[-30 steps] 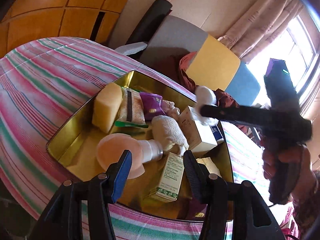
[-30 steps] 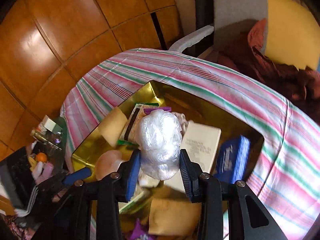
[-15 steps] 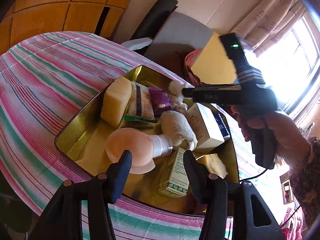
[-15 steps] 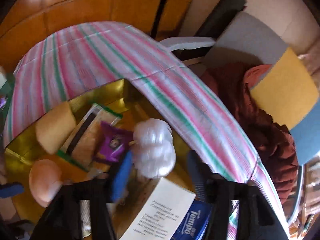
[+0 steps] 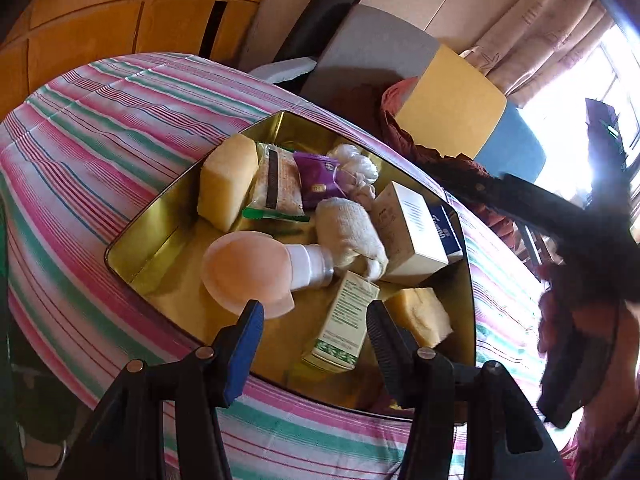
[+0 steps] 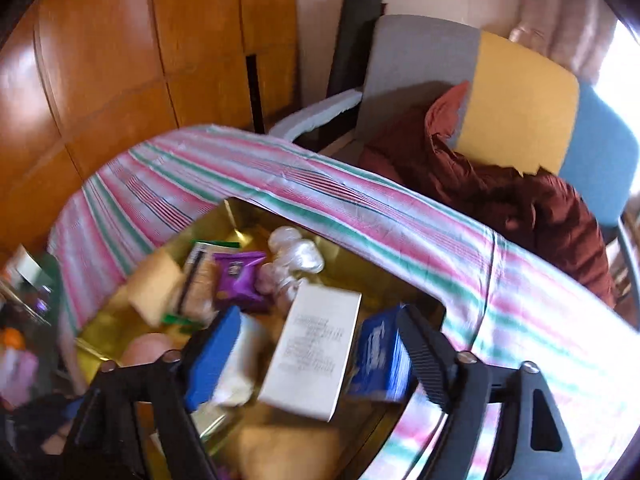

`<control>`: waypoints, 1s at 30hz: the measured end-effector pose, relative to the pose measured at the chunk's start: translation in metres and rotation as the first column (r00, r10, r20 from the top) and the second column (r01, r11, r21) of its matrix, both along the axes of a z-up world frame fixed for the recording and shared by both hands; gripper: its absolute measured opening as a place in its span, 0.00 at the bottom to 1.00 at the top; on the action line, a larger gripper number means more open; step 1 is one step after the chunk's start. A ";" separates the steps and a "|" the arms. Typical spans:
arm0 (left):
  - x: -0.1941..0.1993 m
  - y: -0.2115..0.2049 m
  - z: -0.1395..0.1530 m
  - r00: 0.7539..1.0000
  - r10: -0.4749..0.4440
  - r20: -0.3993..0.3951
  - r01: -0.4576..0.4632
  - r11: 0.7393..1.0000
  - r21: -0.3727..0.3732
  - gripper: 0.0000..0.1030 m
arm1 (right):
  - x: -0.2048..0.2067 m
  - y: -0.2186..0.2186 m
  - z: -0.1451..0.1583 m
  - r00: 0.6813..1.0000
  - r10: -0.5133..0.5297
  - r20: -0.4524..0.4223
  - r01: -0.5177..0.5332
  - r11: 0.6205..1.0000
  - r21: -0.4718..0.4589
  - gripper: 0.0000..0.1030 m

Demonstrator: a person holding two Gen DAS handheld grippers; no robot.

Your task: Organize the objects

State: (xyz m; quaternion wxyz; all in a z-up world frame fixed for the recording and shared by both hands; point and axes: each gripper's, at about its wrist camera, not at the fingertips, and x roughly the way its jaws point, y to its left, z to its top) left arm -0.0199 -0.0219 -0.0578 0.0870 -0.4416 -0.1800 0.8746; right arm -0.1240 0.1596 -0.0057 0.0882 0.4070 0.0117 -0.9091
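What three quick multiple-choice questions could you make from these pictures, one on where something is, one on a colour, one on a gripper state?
1. Where does the white plastic bundle lie?
A. in the gold tray's far corner, beside the purple packet
B. on the striped cloth
C. on the chair

2. What colour is the pack right of the white box?
A. green
B. blue
C. orange

3. What is the right gripper doing?
A. clamping the bundle
B. clamping the box
C. open, holding nothing

Answers: 1 A, the bundle rests inside the tray next to the packet. 2 B, the blue pack shows there. 3 C, its jaws are spread apart.
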 end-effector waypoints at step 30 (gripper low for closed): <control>0.034 0.003 0.075 0.986 0.046 -0.162 -0.104 0.925 -0.365 0.52 | 0.110 -0.025 0.011 0.966 -0.259 0.003 0.259 0.966 -0.005 1.00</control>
